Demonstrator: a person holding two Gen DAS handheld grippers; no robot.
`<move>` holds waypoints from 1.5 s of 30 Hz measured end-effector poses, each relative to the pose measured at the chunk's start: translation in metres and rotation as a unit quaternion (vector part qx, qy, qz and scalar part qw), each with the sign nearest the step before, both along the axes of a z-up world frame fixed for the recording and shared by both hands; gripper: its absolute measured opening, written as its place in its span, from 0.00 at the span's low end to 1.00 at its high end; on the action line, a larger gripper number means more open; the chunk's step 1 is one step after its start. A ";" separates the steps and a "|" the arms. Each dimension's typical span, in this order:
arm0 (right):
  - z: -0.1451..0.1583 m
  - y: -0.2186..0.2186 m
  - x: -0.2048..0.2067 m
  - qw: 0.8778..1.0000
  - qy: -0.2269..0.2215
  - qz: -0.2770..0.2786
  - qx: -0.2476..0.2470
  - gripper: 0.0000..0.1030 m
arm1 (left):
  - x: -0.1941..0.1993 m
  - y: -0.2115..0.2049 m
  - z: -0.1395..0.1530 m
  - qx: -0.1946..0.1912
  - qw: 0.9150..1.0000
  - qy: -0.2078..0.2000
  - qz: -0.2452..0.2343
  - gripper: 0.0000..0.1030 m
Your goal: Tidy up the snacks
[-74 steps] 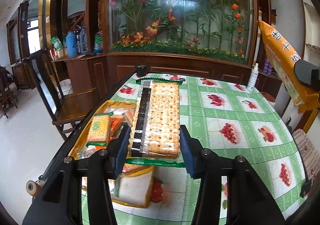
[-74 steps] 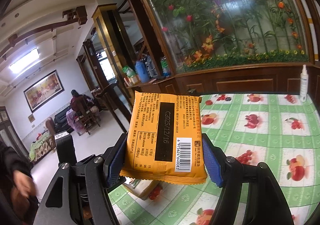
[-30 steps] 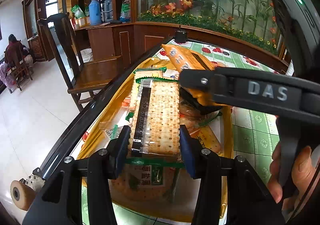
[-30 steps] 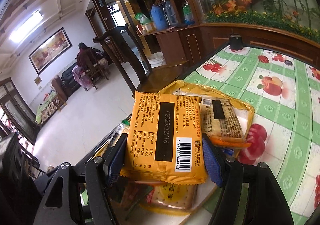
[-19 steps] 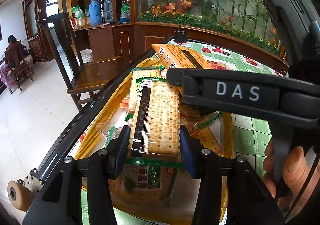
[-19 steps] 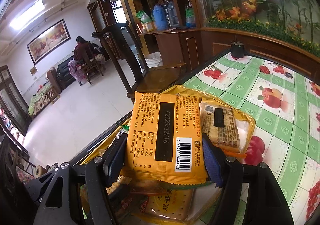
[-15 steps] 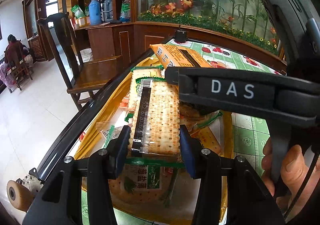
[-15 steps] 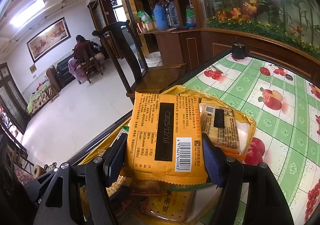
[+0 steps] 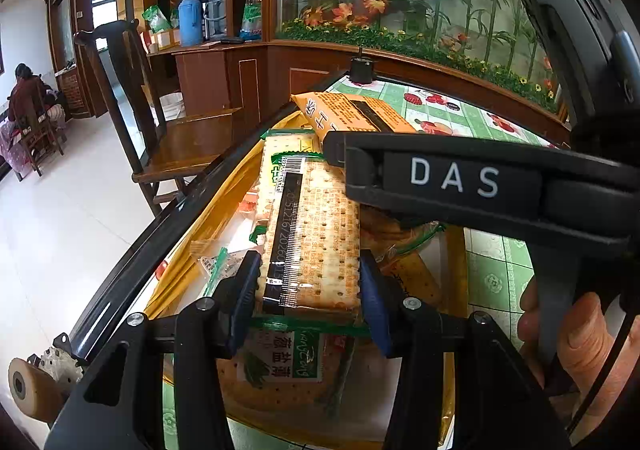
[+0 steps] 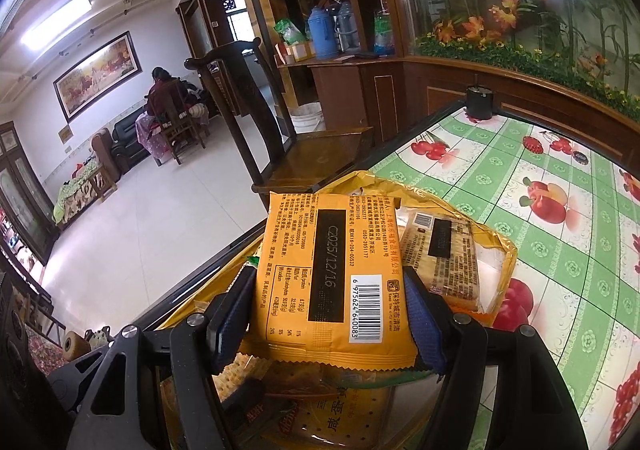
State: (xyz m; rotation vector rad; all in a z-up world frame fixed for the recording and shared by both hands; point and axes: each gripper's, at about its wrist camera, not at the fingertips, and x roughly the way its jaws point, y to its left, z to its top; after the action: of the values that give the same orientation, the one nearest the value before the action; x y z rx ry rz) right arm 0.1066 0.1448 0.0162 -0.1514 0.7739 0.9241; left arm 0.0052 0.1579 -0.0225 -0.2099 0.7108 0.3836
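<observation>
The left wrist view shows the left gripper (image 9: 310, 284) clamped with its blue pads on a clear-wrapped pack of square crackers with a black printed strip (image 9: 316, 238), and across its right side runs the black body of the right gripper marked "DAS", with the holding hand (image 9: 576, 334) at the lower right edge; the right wrist view shows none of that. It shows the right gripper (image 10: 328, 314) pinching a flat orange snack packet with a barcode and black date strip (image 10: 332, 274) between its blue pads. Each pack's long axis runs straight away from its own gripper, printed back upward. Both are held above a shallow yellow tray (image 10: 506, 262) heaped with further cracker packs, which sits at the edge of a table under a green checked fruit-print cloth (image 10: 560, 186). In the left view the orange packet (image 9: 352, 114) lies beyond the cracker pack, partly hidden by the right gripper's arm. Off the table's edge stands a dark wooden chair (image 10: 280, 130), and a small black pot (image 10: 480, 102) sits at the far edge.
</observation>
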 end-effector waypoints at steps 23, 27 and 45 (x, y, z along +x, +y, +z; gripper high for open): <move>0.015 -0.034 -0.018 0.998 -0.018 -0.048 -0.024 0.99 | -0.021 -0.001 0.002 -0.028 0.999 -0.013 0.020 0.84; 0.022 -0.041 -0.033 0.996 -0.049 -0.064 -0.042 0.99 | -0.027 -0.005 0.005 -0.024 0.999 -0.016 0.022 0.84; 0.054 -0.070 -0.074 0.987 -0.111 -0.103 -0.061 1.00 | -0.051 -0.016 0.028 -0.001 0.999 -0.034 0.026 0.84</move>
State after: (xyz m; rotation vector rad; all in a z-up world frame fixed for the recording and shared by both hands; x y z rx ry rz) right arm 0.0326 0.0746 0.0697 -0.2712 0.6254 0.6510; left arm -0.0455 0.1420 0.0058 -0.2421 0.6406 0.4230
